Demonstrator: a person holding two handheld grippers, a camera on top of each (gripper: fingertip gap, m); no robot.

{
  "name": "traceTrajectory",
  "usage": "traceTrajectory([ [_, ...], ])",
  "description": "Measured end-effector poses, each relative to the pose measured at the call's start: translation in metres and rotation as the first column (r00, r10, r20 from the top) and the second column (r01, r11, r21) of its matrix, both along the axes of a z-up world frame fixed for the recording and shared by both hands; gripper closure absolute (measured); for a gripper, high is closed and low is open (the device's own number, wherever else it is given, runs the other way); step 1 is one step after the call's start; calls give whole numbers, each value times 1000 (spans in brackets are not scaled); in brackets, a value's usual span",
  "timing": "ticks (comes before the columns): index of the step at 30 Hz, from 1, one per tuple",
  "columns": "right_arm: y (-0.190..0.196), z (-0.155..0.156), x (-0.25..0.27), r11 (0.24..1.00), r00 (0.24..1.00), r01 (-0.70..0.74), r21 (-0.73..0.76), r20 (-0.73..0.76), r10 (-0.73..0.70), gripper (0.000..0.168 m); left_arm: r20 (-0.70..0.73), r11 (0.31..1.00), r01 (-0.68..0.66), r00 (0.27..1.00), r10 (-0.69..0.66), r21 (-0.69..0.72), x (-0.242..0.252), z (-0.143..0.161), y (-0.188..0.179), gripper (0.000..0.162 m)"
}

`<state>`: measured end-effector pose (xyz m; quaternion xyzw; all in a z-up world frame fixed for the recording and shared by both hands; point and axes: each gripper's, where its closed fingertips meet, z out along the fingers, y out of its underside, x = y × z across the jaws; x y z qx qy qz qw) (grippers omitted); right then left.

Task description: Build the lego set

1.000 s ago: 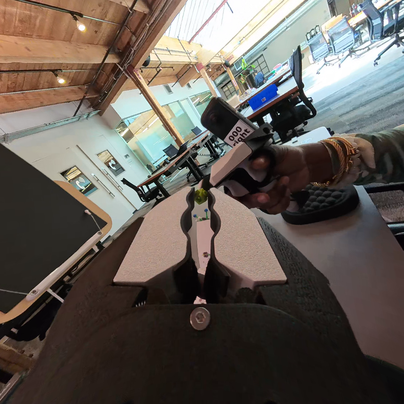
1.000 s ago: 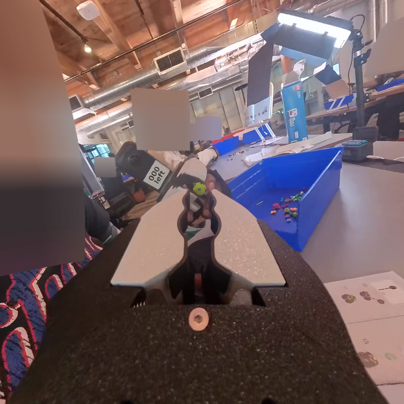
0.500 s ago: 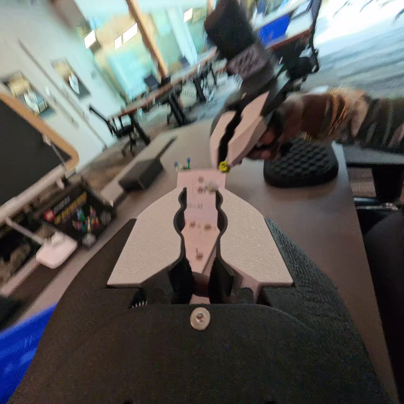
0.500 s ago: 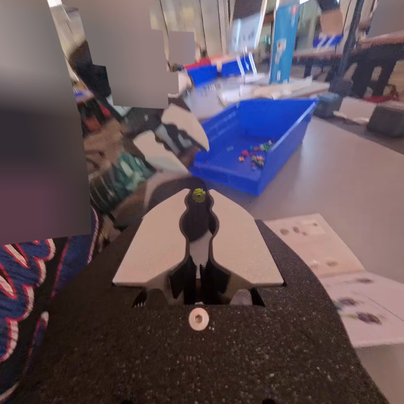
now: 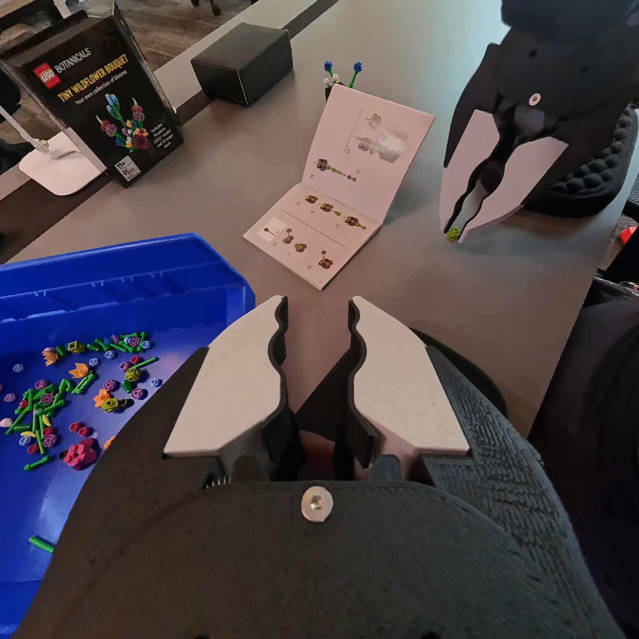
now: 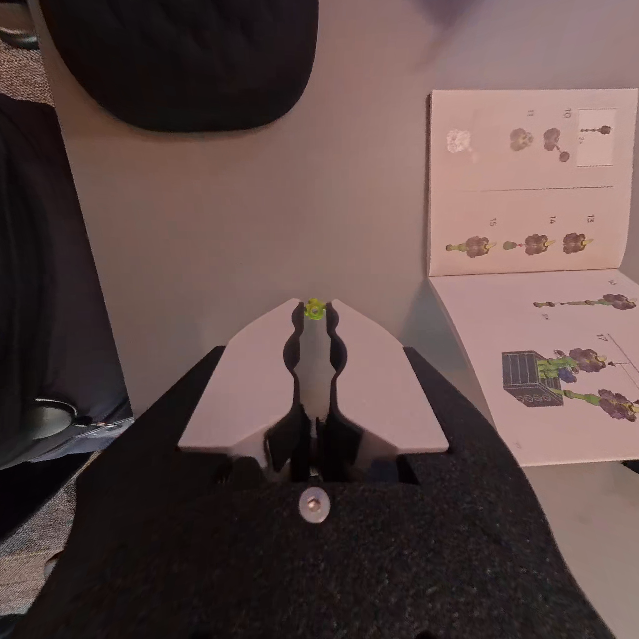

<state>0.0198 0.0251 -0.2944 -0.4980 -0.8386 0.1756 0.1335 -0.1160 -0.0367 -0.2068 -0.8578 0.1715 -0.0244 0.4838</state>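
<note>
My right gripper [image 6: 314, 304] is shut on a small lime green lego piece [image 6: 314, 309] and holds it at the grey table top; it also shows in the left wrist view [image 5: 455, 232], pointing down with the piece [image 5: 453, 235] at its tips. My left gripper [image 5: 317, 304] is open and empty, above the table beside the blue bin [image 5: 131, 276]. The bin holds several loose lego flower pieces [image 5: 79, 387]. An open instruction booklet [image 5: 345, 193] lies between the grippers, also in the right wrist view [image 6: 525, 269].
A black lego box [image 5: 100, 100] and a small black box [image 5: 245, 62] stand at the table's far edge. Built blue flowers [image 5: 340, 74] rise behind the booklet. A black textured pad [image 5: 594, 179] lies at the right, and shows in the right wrist view [image 6: 186, 62]. The grippers' ends are close to 20 centimeters from one another.
Both grippers have swung down from mid-air toward the table. The left gripper let go and opened. The right gripper carried the lime piece down to the table top.
</note>
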Motion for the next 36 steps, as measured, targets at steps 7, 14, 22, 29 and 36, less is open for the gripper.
traceTrajectory([
  [7,-3,-6,-2,998,999,36,-46,-1,-36,156,15,999,42,999,-41,-32,8,-13,-1,126],
  [14,-4,-14,0,996,997,70,-48,18,-70,155,3,999,30,1000,-30,-39,3,-16,-1,126],
  [22,-2,1,-2,983,988,111,-149,-92,-126,142,-2,1000,17,1000,-17,-18,1,-9,-4,126],
  [29,21,60,0,918,765,-75,-390,-613,-198,138,67,999,-49,997,50,-10,-26,14,-19,126],
  [36,43,102,19,800,568,-174,-575,-722,-395,140,-117,966,-185,979,166,-182,-118,16,-33,124],
])
